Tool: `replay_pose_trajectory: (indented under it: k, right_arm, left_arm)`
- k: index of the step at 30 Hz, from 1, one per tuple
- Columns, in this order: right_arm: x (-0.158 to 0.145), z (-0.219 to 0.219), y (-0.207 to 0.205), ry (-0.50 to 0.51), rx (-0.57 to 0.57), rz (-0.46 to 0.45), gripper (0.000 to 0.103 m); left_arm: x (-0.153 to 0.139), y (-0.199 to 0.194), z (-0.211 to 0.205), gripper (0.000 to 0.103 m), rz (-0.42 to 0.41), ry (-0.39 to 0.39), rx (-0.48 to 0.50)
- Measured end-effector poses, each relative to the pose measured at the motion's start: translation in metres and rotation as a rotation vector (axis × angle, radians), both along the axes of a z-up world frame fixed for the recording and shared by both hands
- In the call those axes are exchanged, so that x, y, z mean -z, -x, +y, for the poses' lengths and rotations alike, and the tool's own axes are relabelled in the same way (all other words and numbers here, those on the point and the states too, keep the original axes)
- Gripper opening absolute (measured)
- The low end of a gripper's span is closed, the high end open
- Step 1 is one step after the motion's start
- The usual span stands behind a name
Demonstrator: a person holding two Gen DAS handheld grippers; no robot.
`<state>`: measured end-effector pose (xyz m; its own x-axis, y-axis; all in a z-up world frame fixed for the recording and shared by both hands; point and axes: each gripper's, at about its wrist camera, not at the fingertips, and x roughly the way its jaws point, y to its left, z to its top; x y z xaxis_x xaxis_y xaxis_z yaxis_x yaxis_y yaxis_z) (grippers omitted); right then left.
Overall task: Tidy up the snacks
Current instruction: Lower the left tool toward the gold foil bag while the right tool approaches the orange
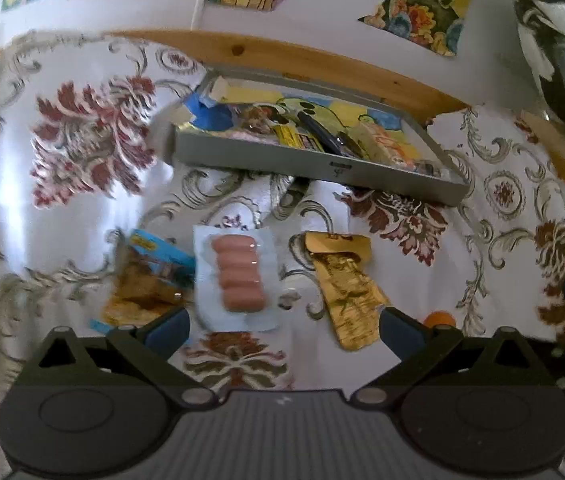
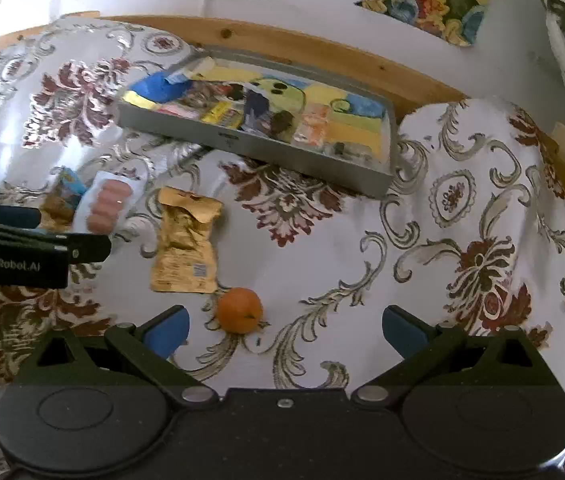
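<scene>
A clear pack of sausages [image 1: 238, 278] [image 2: 105, 203] lies on the patterned cloth just ahead of my open left gripper [image 1: 284, 334], between its blue pads. Left of it sits a blue and orange snack bag [image 1: 148, 276] [image 2: 62, 196]; right of it lies a gold packet [image 1: 348, 284] [image 2: 186, 240]. An orange fruit [image 2: 239, 310] [image 1: 440, 317] rests just ahead of my open right gripper [image 2: 285, 332], nearer its left pad. The grey tray [image 1: 314, 168] [image 2: 250, 148] with several snacks stands further back. The left gripper's body [image 2: 22, 248] shows at the right wrist view's left edge.
A wooden table edge [image 2: 322, 56] runs behind the tray, against a white wall with colourful pictures. A dark patterned bundle [image 1: 562, 40] sits at the far right. Floral cloth [image 2: 462, 240] stretches bare to the right of the fruit.
</scene>
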<state>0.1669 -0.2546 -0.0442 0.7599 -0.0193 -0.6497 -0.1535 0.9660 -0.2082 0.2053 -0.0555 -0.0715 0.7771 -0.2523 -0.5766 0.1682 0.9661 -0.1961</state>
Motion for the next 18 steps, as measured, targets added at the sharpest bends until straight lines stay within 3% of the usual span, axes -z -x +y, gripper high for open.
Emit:
replay_pose_trajectory:
  k: [8,13,18]
  right_arm:
    - [0.015,0.011,-0.009,0.087,-0.062,0.003,0.101]
    - [0.022,0.016,-0.016,0.105,-0.088,0.002,0.091]
    - [0.026,0.018,-0.021,0.092,-0.103,-0.003,0.082]
  left_arm:
    - [0.013,-0.027,-0.007,0.103,0.035,0.12,0.038]
    - [0.017,-0.038,-0.013,0.102,0.053,0.206,0.09]
    - [0.024,-0.052,-0.021,0.093,0.081,0.258,0.115]
